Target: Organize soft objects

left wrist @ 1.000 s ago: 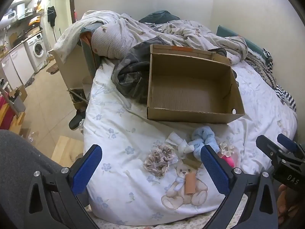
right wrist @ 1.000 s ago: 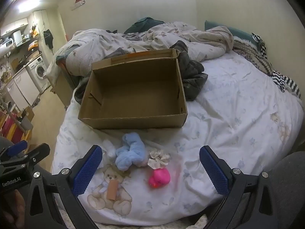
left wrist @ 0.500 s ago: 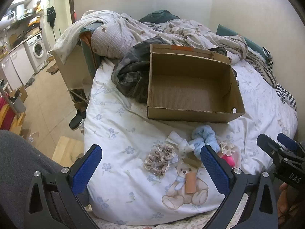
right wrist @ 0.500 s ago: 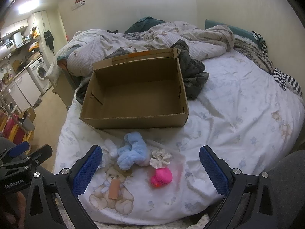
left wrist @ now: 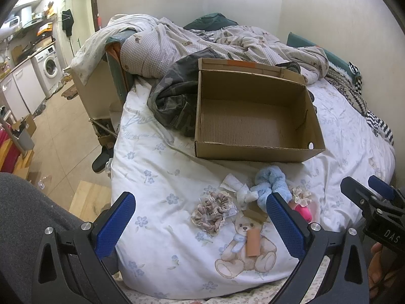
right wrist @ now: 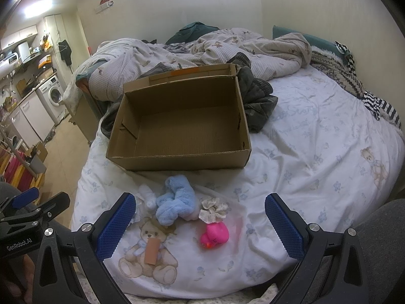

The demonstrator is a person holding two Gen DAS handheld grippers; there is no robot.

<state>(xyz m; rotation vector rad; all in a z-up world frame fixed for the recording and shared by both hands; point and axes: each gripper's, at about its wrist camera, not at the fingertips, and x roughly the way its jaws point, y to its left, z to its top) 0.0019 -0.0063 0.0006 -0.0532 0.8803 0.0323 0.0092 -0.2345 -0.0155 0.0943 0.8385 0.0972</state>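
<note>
An open, empty brown cardboard box (right wrist: 181,124) sits on a bed covered by a white quilt printed with small blue flowers and teddy bears (right wrist: 303,152). Against the box's far side lie a dark grey crumpled garment (right wrist: 258,106) and a rumpled checked duvet (right wrist: 202,48).

On the quilt, near the front wall of the box, lies a cluster of soft things. A fluffy light-blue plush piece (right wrist: 176,198) is in the middle, touching a small white cloth bundle (right wrist: 149,197) on its left. Just to its right is a cream fabric scrunchie (right wrist: 214,209), which touches a bright pink rubber-duck-shaped toy (right wrist: 215,234) lying just in front of it. In the left wrist view, a beige lace-trimmed scrunchie (left wrist: 214,211) lies a little apart, to the left of the group. A small tan rectangular tag (right wrist: 152,249) rests on a printed teddy bear.

The left hand-held gripper (left wrist: 200,215) hovers above the near edge of the bed with its blue-padded fingers spread wide, holding nothing. The right hand-held gripper (right wrist: 197,215) is likewise spread wide and empty, with the pink toy and cream scrunchie showing between its fingers, well below them.
</note>
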